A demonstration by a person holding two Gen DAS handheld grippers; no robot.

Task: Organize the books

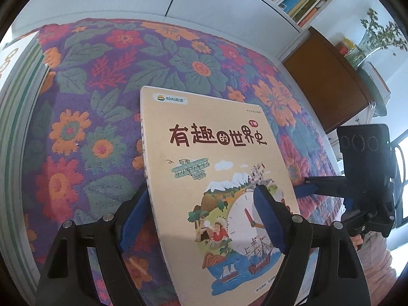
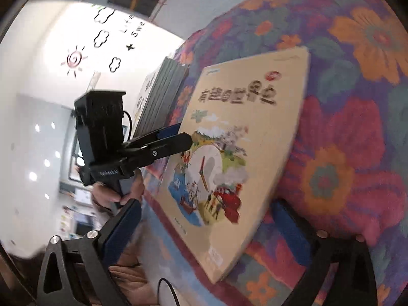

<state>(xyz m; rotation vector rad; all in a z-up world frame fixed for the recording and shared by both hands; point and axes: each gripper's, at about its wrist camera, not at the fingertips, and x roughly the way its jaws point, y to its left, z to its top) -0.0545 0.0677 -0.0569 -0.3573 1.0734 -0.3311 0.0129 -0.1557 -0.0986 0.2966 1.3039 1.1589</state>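
The beige picture book (image 1: 216, 178) is clamped in the left tool (image 1: 204, 219) above the floral bedspread (image 1: 114, 63). The right tool (image 2: 204, 227) gapes wide beneath its corner, gripping nothing. Beyond the left tool stands a book stack (image 2: 163, 91); shelving seems left.

A purple floral woven cloth (image 1: 107, 58) beside white shelving (image 1: 257, 12), a brown wooden cabinet (image 1: 329, 76) and a doodle-decorated white wall (image 2: 51, 38)

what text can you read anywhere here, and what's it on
"有趣的世界史" – title on the tan book cover
"下册" – red badge by the title
"叫叫阅读" – logo at the cover's top
"Life", "Swe" – wall decal, cut off
Small print at the cover's bottom edge: too small to read
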